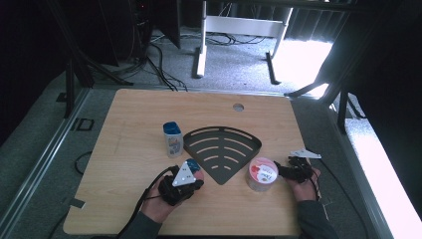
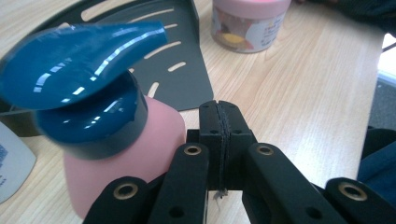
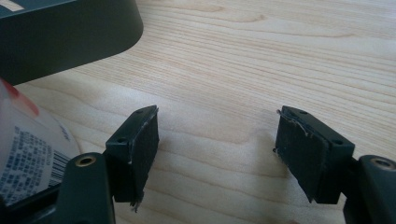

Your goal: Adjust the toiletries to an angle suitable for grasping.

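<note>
From the high view, the dark rack [image 1: 222, 149], a fan-shaped slotted tray, lies near the middle of the wooden table [image 1: 124, 129] and serves as the landmark here. The left gripper [image 1: 185, 183] sits just off the rack's lower left edge, held in the person's left hand [image 1: 158, 203], with a grey three-cornered plate on top. A pink pump bottle [image 1: 195, 168] with a blue top stands at the gripper's far end, between it and the rack's left edge. A white bottle [image 1: 172, 140] with a blue cap stands upright just left of the rack. The pink jar [image 1: 262, 174] stands just off the rack's lower right edge, and the right gripper [image 1: 284, 170] lies right beside the jar, on the side away from the rack.

In the left gripper view, the left gripper [image 2: 219, 126] has its jaws pressed flat together with nothing between them (the pads meet in a thin seam). The pump bottle [image 2: 140, 140] stands just beside the jaws, at their left in this view, its pink body close against the gripper's linkage and its blue pump head above; it is outside the jaws, not pinched. The rack [image 2: 177, 60] lies just beyond the bottle, and the jar [image 2: 247, 23] stands past the rack's corner.

In the right gripper view, the right gripper [image 3: 217, 144] has its jaws spread wide over bare wood, gripping nothing. The jar [image 3: 28, 154] shows at the lower left, just outside the left jaw, and the rack [image 3: 65, 32] lies beyond it at the upper left.
</note>
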Available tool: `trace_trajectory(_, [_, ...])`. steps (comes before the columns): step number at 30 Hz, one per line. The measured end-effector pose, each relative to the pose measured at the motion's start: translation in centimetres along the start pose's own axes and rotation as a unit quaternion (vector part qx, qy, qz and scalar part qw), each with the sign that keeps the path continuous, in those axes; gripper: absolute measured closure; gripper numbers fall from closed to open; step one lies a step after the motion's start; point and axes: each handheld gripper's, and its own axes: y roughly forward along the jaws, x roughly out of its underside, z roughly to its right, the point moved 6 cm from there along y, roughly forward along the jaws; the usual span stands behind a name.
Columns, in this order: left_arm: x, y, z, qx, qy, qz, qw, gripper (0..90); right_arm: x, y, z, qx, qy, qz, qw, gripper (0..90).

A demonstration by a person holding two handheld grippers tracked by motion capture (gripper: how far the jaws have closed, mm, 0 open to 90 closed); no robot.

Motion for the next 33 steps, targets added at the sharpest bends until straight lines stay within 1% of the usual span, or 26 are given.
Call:
trace_trajectory(1, [0.1,0.2,0.0,-0.002,-0.002,-0.002,1.0,89.5,0.0,0.0,0.0,0.0,0.0,0.0,1.0,29.8])
trace_trajectory(2, [0.4,0.5,0.0,-0.012,0.003,-0.013,0.9998,89.5,0.0,0.0,0.0,0.0,0.001,0.0,1.0,29.8])
trace_trajectory(3, [0.4,0.5,0.0,-0.012,0.003,-0.013,0.9998,89.5,0.0,0.0,0.0,0.0,0.001,0.0,1.0,29.8])
trace_trajectory(5, [0.8,0.7,-0.2,-0.025,0.005,-0.023,0.9994,89.6,0.0,0.0,0.0,0.0,0.0,0.0,1.0,29.8])
trace_trajectory(7, [0.9,0.6,-0.4,-0.016,0.0,-0.017,0.9997,89.8,0.0,0.0,0.0,0.0,-0.001,0.0,1.0,29.8])
trace_trajectory(9, [1.0,0.5,-0.6,-0.026,0.004,-0.019,0.9995,89.9,0.0,0.0,0.0,0.0,0.0,0.0,1.0,29.8])
trace_trajectory(13, [1.2,0.4,-1.6,-0.037,-0.008,-0.018,0.9991,89.9,0.0,0.0,0.0,0.0,-0.001,0.0,1.0,29.8])
trace_trajectory(15, [1.5,0.5,-2.2,-0.049,-0.008,-0.025,0.9985,89.8,0.0,0.0,0.0,0.0,-0.001,0.0,1.0,29.8])
trace_trajectory(19, [1.5,0.6,-3.0,-0.058,-0.013,-0.025,0.9979,89.7,0.0,0.0,0.0,0.0,0.0,0.0,1.0,29.8])
trace_trajectory(23, [1.3,0.9,-3.7,-0.066,-0.014,-0.024,0.9974,89.6,0.0,0.0,0.0,0.0,0.0,0.0,1.0,29.8])
trace_trajectory(26, [1.1,1.2,-4.0,-0.075,-0.019,-0.021,0.9968,89.6,0.0,0.0,0.0,0.0,0.0,0.0,1.0,29.8])
trace_trajectory(28, [0.9,1.4,-4.1,-0.08,-0.027,-0.019,0.9962,89.4,0.0,0.0,0.0,0.0,-0.001,-0.001,1.0,29.8])
trace_trajectory(30, [0.8,1.6,-4.1,-0.082,-0.027,-0.021,0.9961,88.7,0.0,0.0,0.0,0.0,-0.001,-0.001,1.0,29.7])
trace_trajectory(31, [0.6,1.9,-3.8,-0.075,-0.022,-0.021,0.9967,88.7,0.0,0.0,0.0,0.0,-0.001,-0.001,1.0,29.7])
trace_trajectory(33, [0.3,2.4,-3.5,-0.074,-0.013,-0.025,0.9969,88.5,0.0,0.0,0.0,0.0,0.0,0.0,1.0,29.8])
